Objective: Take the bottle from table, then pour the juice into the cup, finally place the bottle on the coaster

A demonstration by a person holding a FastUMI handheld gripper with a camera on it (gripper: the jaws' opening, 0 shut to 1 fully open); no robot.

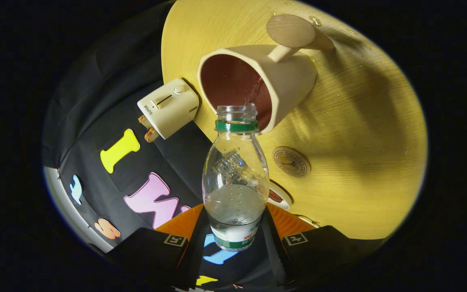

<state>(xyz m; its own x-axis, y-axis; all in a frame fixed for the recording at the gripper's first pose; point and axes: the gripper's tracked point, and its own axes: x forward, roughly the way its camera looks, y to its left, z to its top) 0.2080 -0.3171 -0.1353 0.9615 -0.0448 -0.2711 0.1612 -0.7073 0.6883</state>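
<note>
Gripper view, hand-held gripper (235, 237) clamping bottle (235, 178), seemingly pouring

Gripper cam, fwd along jaws, close to bottle (235, 178)

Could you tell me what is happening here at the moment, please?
The gripper is shut on a clear, uncapped bottle, tipped so its mouth sits at the rim of a cream cup on the round wooden table. A thin stream runs into the cup. Some liquid remains in the bottle. A round coaster lies beside the cup.
</note>
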